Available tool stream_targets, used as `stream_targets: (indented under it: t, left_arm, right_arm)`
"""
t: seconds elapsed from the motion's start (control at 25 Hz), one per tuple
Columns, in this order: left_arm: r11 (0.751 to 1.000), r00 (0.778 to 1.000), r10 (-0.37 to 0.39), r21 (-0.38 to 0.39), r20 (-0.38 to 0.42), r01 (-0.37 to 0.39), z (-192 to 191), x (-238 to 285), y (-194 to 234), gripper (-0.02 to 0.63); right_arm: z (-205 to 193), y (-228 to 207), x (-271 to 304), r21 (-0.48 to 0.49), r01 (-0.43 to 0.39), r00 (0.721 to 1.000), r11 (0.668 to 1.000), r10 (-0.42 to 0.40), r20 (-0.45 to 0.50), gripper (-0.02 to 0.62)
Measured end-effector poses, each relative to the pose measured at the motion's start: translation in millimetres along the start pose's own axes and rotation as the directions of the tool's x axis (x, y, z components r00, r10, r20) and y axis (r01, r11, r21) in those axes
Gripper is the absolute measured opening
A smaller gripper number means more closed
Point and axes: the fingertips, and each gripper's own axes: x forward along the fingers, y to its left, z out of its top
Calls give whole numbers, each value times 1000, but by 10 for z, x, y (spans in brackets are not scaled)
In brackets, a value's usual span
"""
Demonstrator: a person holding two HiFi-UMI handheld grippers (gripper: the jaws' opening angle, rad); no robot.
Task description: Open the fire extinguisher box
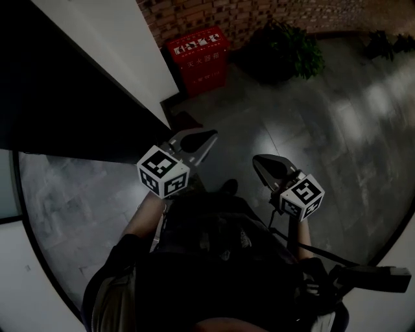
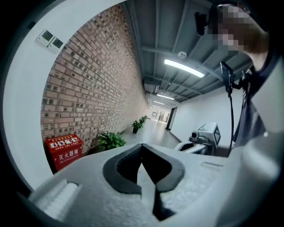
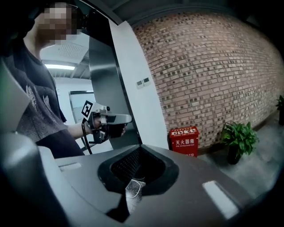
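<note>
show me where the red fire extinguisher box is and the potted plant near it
red fire extinguisher box (image 1: 198, 61), head view, middle of its front face
potted plant (image 1: 288, 52), head view, centre of its leaves

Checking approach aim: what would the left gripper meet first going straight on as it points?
Likely only bare corridor floor; the fire extinguisher box and plant sit left of its line.

The floor (image 1: 337, 130) is grey polished stone tile with pale light reflected across it. At its far edge, against the foot of the brick wall (image 1: 259, 16), the red fire extinguisher box (image 1: 198, 58) stands upright. A leafy potted plant (image 1: 285, 48) sits just to its right. A second plant (image 1: 389, 42) stands farther right, well apart.
</note>
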Motion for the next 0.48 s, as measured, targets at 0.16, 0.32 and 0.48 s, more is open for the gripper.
stream_targets:
  t: [0.16, 0.32, 0.48]
  left_arm:
    - [999, 999, 31, -30, -11, -31, 82, 375, 150, 2]
    - [998, 998, 48, -48, -28, -49, 107, 616, 347, 2]
    - [996, 999, 40, -80, -5, -40, 169, 846, 625, 2]
  right_arm:
    - [178, -465, -3, -7, -7, 1000, 1000, 7, -2, 0]
    - [220, -743, 41, -5, -20, 1000, 1000, 20, -1, 1]
    - [257, -1163, 102, 13, 30, 1000, 999, -29, -2, 0]
